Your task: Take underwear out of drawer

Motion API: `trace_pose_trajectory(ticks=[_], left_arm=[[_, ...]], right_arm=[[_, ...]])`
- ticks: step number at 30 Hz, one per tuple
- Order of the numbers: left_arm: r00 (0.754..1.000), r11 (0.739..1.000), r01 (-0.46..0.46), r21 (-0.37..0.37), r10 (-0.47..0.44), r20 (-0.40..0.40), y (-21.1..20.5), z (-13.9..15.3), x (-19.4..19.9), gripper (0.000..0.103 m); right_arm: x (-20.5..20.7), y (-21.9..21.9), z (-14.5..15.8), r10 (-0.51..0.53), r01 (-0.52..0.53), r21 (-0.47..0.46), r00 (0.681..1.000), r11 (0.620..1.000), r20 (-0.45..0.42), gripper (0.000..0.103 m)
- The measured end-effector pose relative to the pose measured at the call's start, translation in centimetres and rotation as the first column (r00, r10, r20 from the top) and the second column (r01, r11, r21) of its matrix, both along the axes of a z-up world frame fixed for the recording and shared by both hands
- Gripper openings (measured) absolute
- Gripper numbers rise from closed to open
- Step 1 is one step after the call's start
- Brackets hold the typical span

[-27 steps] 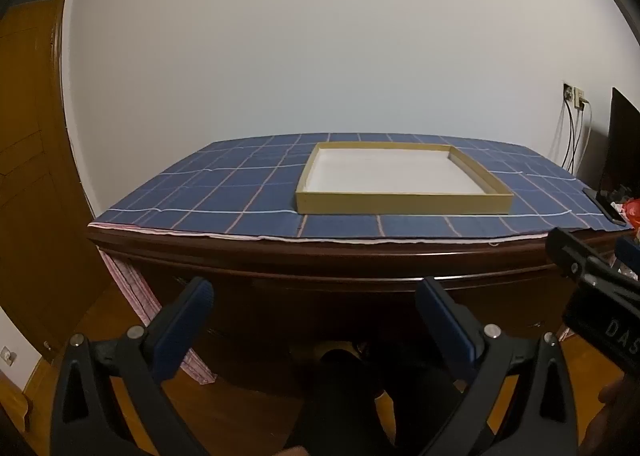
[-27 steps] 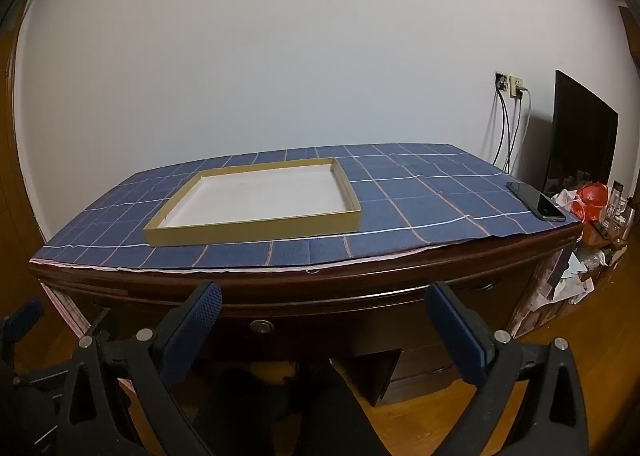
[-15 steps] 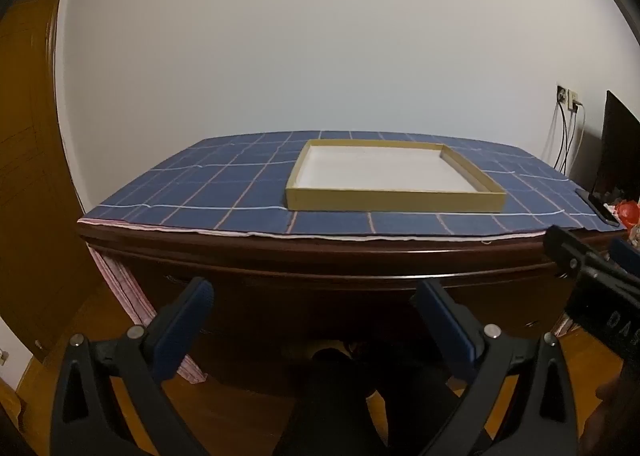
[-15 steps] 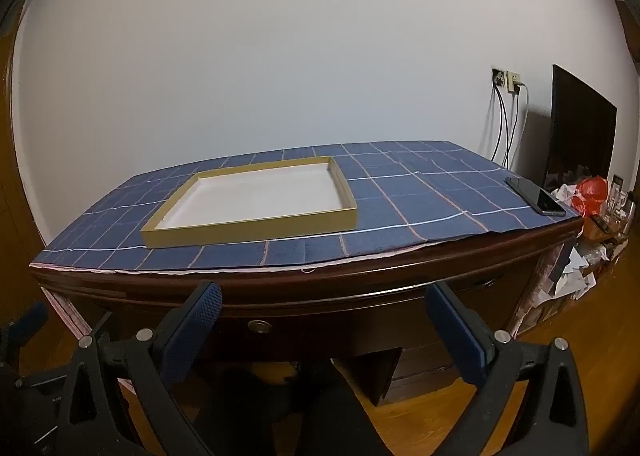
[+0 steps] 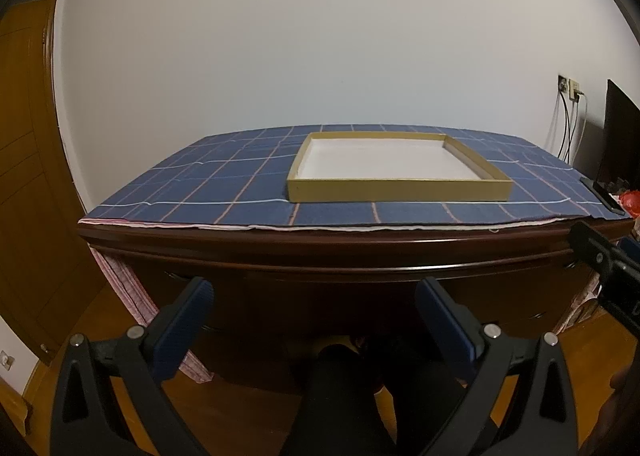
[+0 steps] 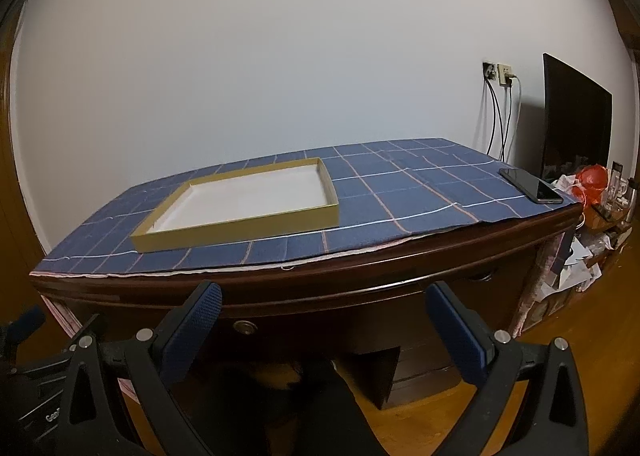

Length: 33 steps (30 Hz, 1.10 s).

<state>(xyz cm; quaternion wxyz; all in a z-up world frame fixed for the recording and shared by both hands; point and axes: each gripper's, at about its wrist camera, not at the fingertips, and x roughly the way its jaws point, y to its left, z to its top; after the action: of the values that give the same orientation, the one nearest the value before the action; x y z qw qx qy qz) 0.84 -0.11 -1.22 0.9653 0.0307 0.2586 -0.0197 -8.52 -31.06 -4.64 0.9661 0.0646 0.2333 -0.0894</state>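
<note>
Tray on my checked cloth holds nothing — phone far right on the dark desk. My left gripper and right gripper gape, gripping nothing.

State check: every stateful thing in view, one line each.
left gripper: open, nothing between the fingers
right gripper: open, nothing between the fingers
drawer: shut
tray: empty, flat on the cloth
phone: screen dark, lying at the desk's right edge
monitor: dark
</note>
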Motion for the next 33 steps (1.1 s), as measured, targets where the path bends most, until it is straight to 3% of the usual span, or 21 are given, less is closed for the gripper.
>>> trace_pose_trajectory(ticks=[33], left_arm=[[1.000,1.000,-0.006,-0.021,0.005,-0.026,-0.4,-1.0,0.6,0.103]], right_arm=[[0.4,-0.3,-0.6,0.015,-0.015,0.017,1.000,1.000,-0.014,0.102]])
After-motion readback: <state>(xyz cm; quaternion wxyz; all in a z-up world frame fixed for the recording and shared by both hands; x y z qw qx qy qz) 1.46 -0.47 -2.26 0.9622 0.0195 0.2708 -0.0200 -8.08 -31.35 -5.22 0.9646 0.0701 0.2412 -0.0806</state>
